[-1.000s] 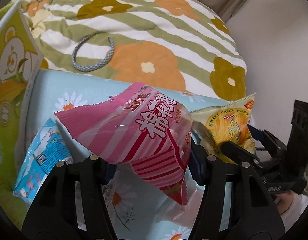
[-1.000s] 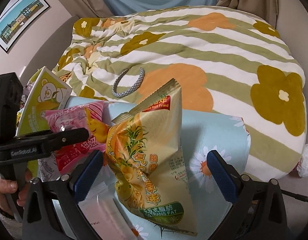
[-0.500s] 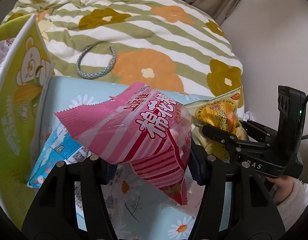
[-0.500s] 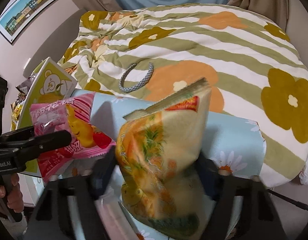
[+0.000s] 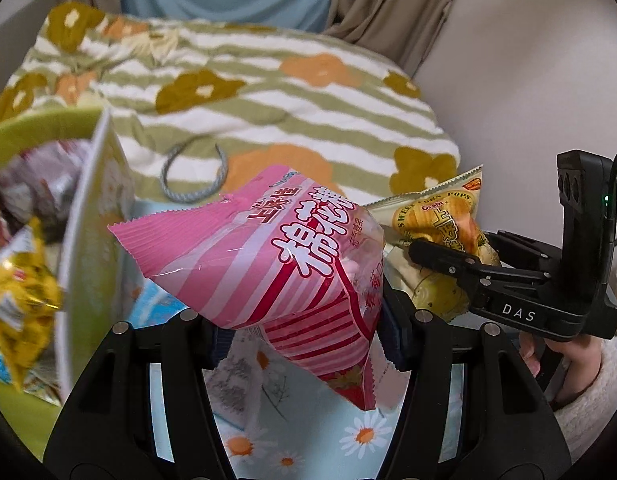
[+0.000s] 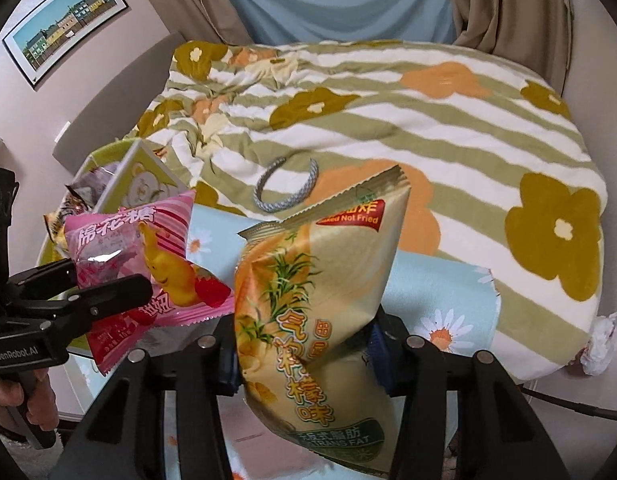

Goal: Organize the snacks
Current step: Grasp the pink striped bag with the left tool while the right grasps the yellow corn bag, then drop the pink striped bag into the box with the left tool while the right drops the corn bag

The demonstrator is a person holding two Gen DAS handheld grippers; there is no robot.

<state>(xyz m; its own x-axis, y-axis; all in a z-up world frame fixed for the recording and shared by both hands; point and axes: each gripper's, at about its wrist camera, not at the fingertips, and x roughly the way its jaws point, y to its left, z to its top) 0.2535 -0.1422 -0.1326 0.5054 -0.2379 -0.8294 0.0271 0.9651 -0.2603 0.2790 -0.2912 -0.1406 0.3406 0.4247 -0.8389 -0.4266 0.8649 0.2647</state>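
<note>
Now the left gripper [image 5: 304, 334] is clamped on a pink marshmallow bag [image 5: 268, 264], its blue pads squeezing the lower part of the puffed packet so the crimped top slants up and to the left. Beside it, the right gripper [image 6: 304, 354] has just been closing, and its pads now pinch a yellow corn-puff bag [image 6: 312, 300] at the waist — the bag stands nearly upright between the fingers, its sealed top edge tilted. Both packets are lifted clear of the pale blue daisy-print cloth [image 6: 448, 292] underneath. In the right wrist view a hand [image 6: 16, 404] grips the handle of the left gripper; in the left wrist view a hand in a fluffy white sleeve [image 5: 588, 392] holds the right one.

Further out on the left stands a green container [image 5: 24, 132] with a bear-printed card [image 6: 144, 188] at its edge and several other snack packets [image 5: 20, 292] inside. Beyond the cloth lies a bed quilt [image 6: 388, 120] with green stripes and orange and olive flowers — a grey braided loop [image 6: 286, 192] rests on it. A framed picture [image 6: 64, 20] hangs on the wall.
</note>
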